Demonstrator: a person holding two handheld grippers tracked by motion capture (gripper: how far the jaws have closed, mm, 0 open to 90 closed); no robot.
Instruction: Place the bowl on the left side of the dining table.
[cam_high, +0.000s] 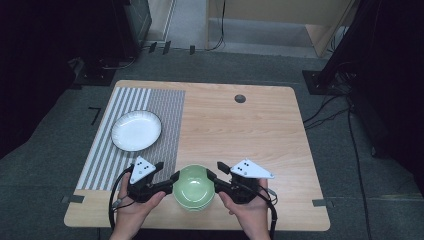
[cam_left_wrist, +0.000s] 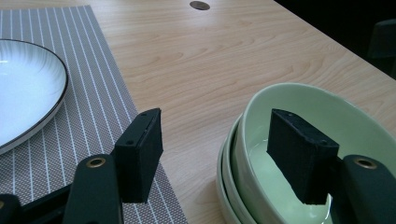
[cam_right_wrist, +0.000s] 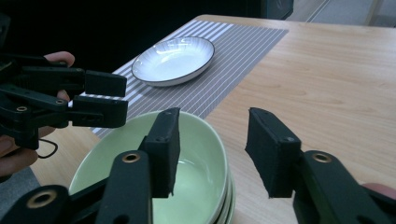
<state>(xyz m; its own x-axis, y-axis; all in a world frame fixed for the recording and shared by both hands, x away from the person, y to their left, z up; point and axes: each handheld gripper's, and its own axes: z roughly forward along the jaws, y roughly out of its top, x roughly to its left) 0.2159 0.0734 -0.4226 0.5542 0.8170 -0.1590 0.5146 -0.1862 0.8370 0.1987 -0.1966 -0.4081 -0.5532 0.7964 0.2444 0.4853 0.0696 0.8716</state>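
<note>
From up high the green bowls (cam_high: 194, 189) look like one; the left gripper view shows a stack. They sit near the table's (cam_high: 250, 130) front edge. Left gripper (cam_high: 170, 181) and right gripper (cam_high: 214, 177) each straddle the rim, open, not squeezing.

- Stack of green bowls (cam_high: 194, 189): pale green, glossy, nested one inside another; the left gripper view (cam_left_wrist: 299, 107) shows at least three rims.
- Pose: upright, openings facing up; the top bowl (cam_right_wrist: 196, 154) sits level in the one beneath and holds nothing.
- Location: on the bare wood of the desk (cam_high: 240, 130) near its front edge, just right of the striped mat (cam_high: 165, 120).
- Contact: one jaw of the left tool (cam_high: 173, 180) is inside the top bowl and the other outside its rim, the rim between them; one jaw of the right tool (cam_high: 214, 175) likewise hangs over the bowl, the other outside.
</note>
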